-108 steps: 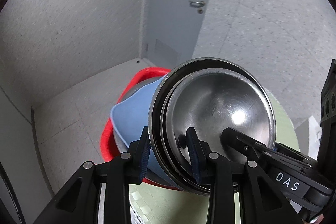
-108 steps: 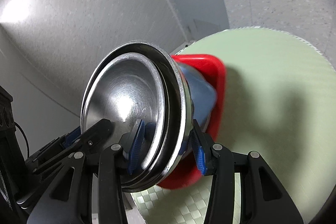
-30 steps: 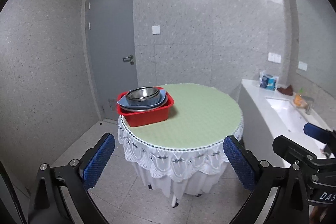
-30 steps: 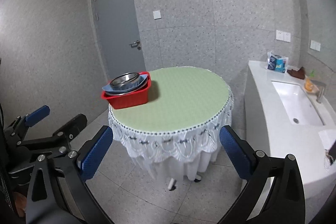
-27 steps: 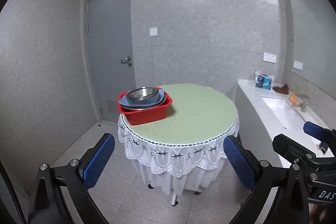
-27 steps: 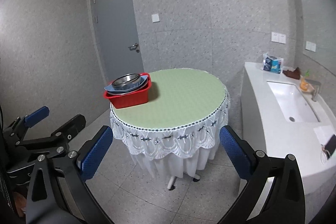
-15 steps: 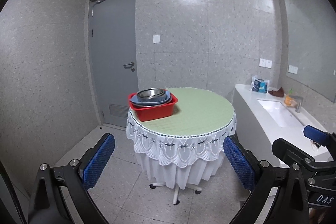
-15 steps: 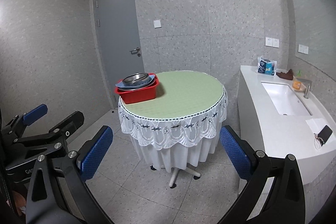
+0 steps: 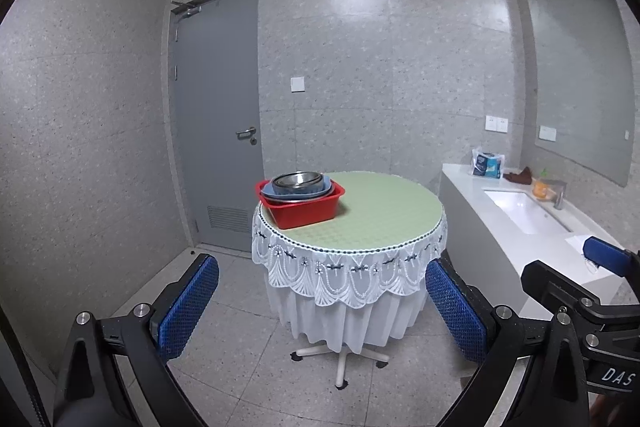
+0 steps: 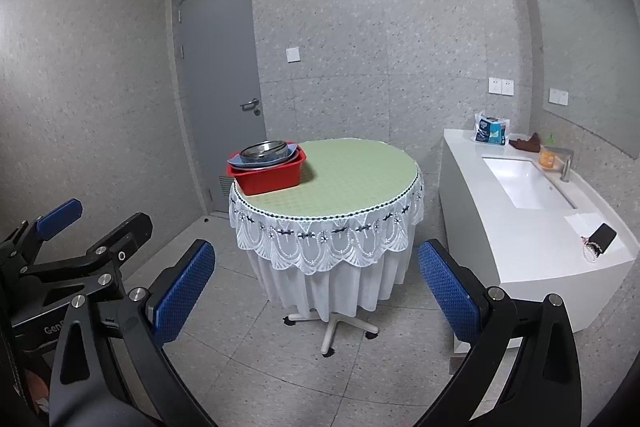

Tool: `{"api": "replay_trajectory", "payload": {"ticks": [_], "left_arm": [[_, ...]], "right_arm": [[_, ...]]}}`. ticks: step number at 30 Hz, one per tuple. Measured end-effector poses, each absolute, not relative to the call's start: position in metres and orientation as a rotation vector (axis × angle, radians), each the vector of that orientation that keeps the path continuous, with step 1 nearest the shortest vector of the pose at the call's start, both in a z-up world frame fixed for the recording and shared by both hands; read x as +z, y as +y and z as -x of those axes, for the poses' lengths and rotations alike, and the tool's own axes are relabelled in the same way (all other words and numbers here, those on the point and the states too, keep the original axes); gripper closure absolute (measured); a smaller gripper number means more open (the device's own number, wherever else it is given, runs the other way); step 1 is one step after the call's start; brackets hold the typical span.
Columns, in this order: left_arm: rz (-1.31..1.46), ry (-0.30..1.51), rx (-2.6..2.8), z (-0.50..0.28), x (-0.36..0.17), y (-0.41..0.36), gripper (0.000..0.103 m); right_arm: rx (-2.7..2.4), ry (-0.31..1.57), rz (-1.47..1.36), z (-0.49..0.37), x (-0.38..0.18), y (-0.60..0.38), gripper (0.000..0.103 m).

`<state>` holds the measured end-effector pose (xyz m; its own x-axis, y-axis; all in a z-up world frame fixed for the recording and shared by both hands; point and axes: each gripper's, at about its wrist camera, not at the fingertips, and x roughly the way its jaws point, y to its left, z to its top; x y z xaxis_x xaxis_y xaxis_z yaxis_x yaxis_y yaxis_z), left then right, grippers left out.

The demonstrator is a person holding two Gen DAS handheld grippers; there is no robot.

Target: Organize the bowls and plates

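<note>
Both the left gripper (image 9: pixel 320 307) and right gripper (image 10: pixel 316 291) hang level, jaws wide and empty, well back from the table (image 9: pixel 384 223) holding the red tub (image 9: pixel 308 209) of bowls (image 9: pixel 297 180).

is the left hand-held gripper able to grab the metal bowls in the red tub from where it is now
Probably not yet. The left hand-held gripper is open but well back from the table; the metal bowls in the red tub sit at its far left edge. Nothing blocks the approach.
</note>
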<state>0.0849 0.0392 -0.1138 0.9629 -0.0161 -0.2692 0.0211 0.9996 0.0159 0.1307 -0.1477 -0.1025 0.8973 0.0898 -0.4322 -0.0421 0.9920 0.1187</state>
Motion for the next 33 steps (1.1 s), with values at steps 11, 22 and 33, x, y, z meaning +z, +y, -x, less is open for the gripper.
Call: {"api": "replay_trajectory", "payload": {"ticks": [11, 22, 33], "left_arm": [[-0.025, 0.267, -0.035, -0.087, -0.106, 0.046, 0.001], [-0.030, 0.266, -0.040, -0.094, -0.104, 0.044, 0.001], [-0.034, 0.256, -0.042, -0.100, -0.107, 0.040, 0.001]], "right_arm": [[0.051, 0.449, -0.094, -0.124, -0.099, -0.148, 0.000], [0.047, 0.448, -0.094, -0.122, -0.100, -0.146, 0.000], [0.048, 0.452, -0.096, -0.123, -0.100, -0.147, 0.000]]}}
